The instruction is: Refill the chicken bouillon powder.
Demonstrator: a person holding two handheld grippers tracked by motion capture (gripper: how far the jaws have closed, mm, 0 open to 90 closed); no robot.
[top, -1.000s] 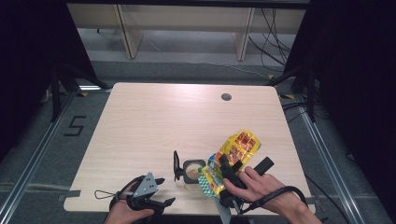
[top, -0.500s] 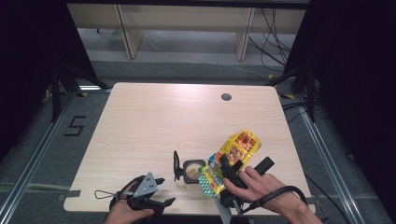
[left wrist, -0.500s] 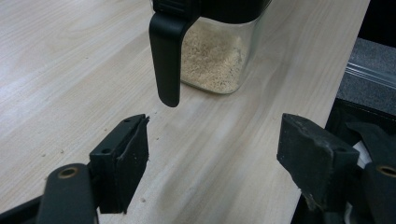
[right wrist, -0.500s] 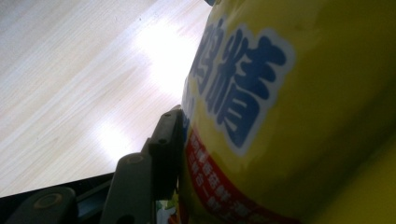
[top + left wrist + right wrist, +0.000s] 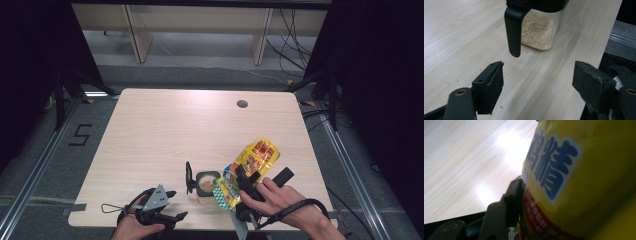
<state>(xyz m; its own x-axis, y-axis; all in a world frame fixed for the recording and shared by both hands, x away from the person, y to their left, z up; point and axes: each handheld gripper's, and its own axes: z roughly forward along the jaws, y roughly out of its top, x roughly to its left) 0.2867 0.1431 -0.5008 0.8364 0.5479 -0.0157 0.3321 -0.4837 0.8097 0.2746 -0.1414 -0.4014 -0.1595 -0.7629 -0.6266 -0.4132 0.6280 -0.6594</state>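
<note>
The pale wooden counter [image 5: 165, 135] carries the work near its front edge, by the person. Largest of the things on it is the yellow seasoning bag [image 5: 252, 162], tilted with its lower end leaning over a clear square jar [image 5: 206, 183] just to its left. The right gripper [image 5: 245, 187] is clamped on that bag: in the right gripper view one of its fingers [image 5: 514, 195] presses flat against the printed yellow film [image 5: 579, 182], so the grip looks firm, though the other finger is hidden behind the bag. The jar has a black rim, a black handle [image 5: 513, 32] hanging down its side and a low layer of pale granules [image 5: 537, 31] in the bottom. The left gripper [image 5: 156, 206] hangs near the counter's front edge, apart from the jar, its fingers [image 5: 489, 86] spread wide with nothing between them and aimed towards the handle. By my judgement the filling is under way: the bag is raised and tipped at the jar's mouth and some granules are in, but most of the jar stands empty, and whether any is flowing now I cannot tell.
</note>
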